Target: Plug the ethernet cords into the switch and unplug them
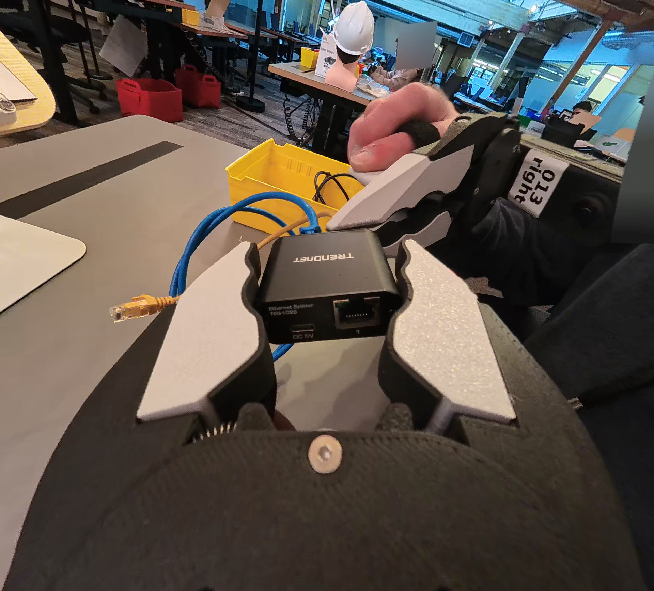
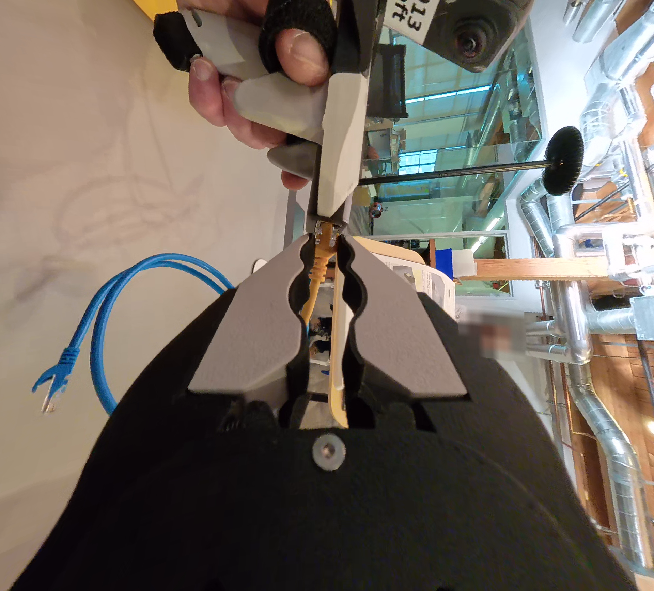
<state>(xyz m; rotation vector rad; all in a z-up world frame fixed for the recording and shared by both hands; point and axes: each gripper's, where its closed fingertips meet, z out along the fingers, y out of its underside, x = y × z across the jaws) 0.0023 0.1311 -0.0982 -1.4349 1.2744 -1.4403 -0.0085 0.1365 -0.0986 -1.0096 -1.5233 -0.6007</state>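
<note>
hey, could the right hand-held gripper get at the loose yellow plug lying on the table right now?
Probably not as things stand: the right hand-held gripper is shut on the yellow cord at the switch, on the far side from the loose yellow plug. It would have to let go first.

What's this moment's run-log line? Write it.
left tool: shut on switch | right tool: shut on yellow cord, plug at switch | blue cord: one plug free on table

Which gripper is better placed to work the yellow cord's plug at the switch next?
Right. The right gripper is already shut on the yellow cord just behind its plug, at the switch. The left gripper is clamped on the switch, so it should hold it steady.
</note>
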